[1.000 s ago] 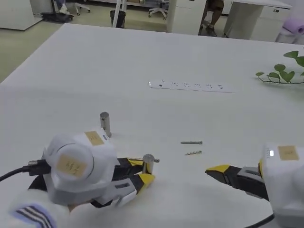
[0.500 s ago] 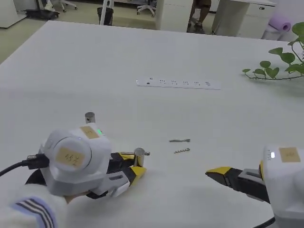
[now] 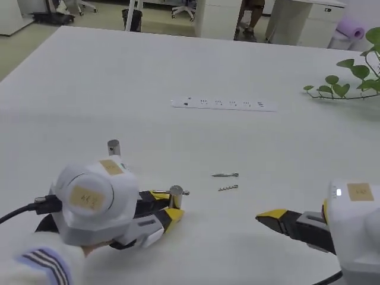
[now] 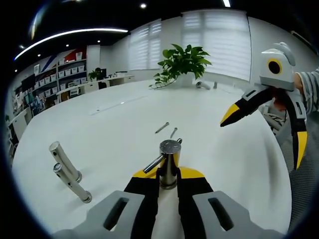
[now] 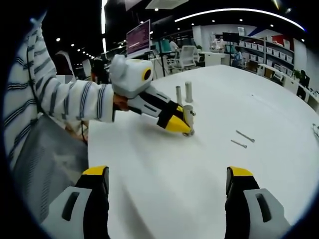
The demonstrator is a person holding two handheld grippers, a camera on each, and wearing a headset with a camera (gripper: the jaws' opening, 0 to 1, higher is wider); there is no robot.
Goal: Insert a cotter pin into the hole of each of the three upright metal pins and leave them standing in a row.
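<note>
one of three seemingly done.

head view: shows the left gripper (image 3: 172, 206) low on the table (image 3: 178, 65), jaws pinching the near metal pin (image 3: 175, 193) by its lower half, with a cotter pin (image 3: 184, 192) lying crosswise through its head. places a second metal pin (image 3: 113, 147) upright just beyond the gripper's body, two loose cotter pins (image 3: 225, 175) off to the right, and the right gripper (image 3: 270, 216) well apart from all of it. against a second ago, finds little moved but the camera: same pinch, same cotter pin in place, right gripper no closer.

left gripper view: confirms the pinch on the near metal pin (image 4: 170, 149), cotter pin (image 4: 153, 164) poking out on both sides. puts the two other metal pins (image 4: 65, 160) side by side off left, no cotter pin seen through either. catches the right gripper (image 4: 259, 144) with jaws spread, holding nothing.

right gripper view: looks along its own wide-spread, empty jaws toward the left gripper (image 5: 183, 127), with the loose cotter pins (image 5: 245, 136) lying to the right.

reads as a pause after the first insertion; calls next, probably, for letting go and fetching a loose cotter pin.
</note>
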